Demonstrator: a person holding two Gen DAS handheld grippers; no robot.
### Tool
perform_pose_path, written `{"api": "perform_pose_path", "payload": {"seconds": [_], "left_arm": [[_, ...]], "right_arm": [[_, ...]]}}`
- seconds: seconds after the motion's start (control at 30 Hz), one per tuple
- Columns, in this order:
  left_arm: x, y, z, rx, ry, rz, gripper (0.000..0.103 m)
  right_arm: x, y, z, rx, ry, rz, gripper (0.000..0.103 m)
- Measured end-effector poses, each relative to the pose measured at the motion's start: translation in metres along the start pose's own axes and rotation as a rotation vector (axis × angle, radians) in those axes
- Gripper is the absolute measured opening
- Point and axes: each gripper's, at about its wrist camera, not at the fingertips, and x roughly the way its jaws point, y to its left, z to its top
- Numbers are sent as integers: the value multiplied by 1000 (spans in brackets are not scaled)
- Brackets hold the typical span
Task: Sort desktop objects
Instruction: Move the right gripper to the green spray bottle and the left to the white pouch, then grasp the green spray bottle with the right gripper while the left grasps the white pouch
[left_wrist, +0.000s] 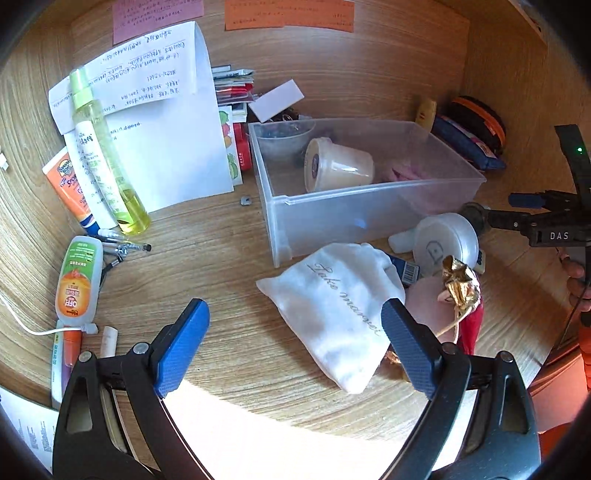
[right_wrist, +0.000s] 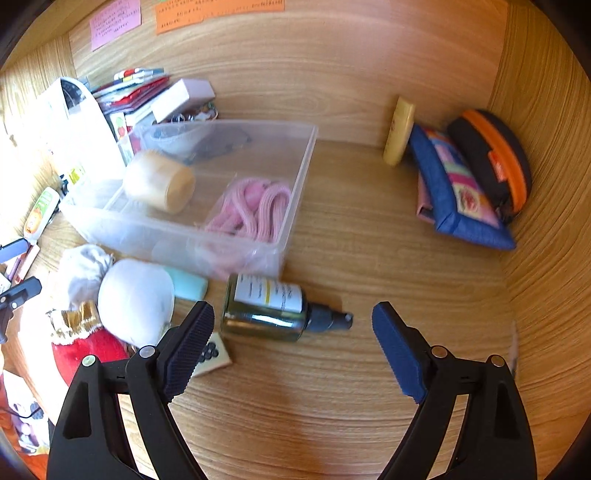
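In the left wrist view my left gripper (left_wrist: 295, 343) is open over the wooden desk with nothing between its blue pads. A white cloth pouch (left_wrist: 332, 314) with script lettering lies just ahead, by the right pad. Behind it stands a clear plastic bin (left_wrist: 351, 221) holding a cream jar (left_wrist: 338, 164). In the right wrist view my right gripper (right_wrist: 295, 339) is open. A dark green glass spray bottle (right_wrist: 266, 310) lies on its side just ahead of the gap, nearer the left pad and untouched. The bin (right_wrist: 310, 155) also holds a coil of pink cord (right_wrist: 255, 210).
A white round container (left_wrist: 445, 243), gold foil (left_wrist: 460, 284) and a red item crowd the bin's front. Sunscreen, a yellow spray bottle (left_wrist: 107, 158), pens and papers lie left. A blue pouch (right_wrist: 454, 192), an orange-black pouch (right_wrist: 491, 158) and a yellow tube (right_wrist: 399, 129) sit by the right wall.
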Motion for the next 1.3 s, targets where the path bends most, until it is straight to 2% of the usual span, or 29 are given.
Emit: {"api": "perform_pose_path", "payload": {"seconds": [0.37,0.57,0.8,0.97,1.03,1.23,1.3], "left_arm": [[28,-23,-2,54,67,-39,95],[47,-30,5,75,96,-14,95],[61,-22,11,43,111,-40,101],[73,-18,8,36,142,-39,102],[79,-20,8,36,154,-29,102],[77,-22,10,37,112,-17,101],[72,-25,9,55,83,-6,91]], "right_arm": [[20,-1,-9,49,62,75,86],[26,-1,-6,44,67,81,86],[32,2,-3,29,63,70,86],[35,2,-2,22,66,68,83],[36,3,-2,16,65,56,77],[43,6,2,18,55,49,77],[43,6,2,11,49,43,76]]}}
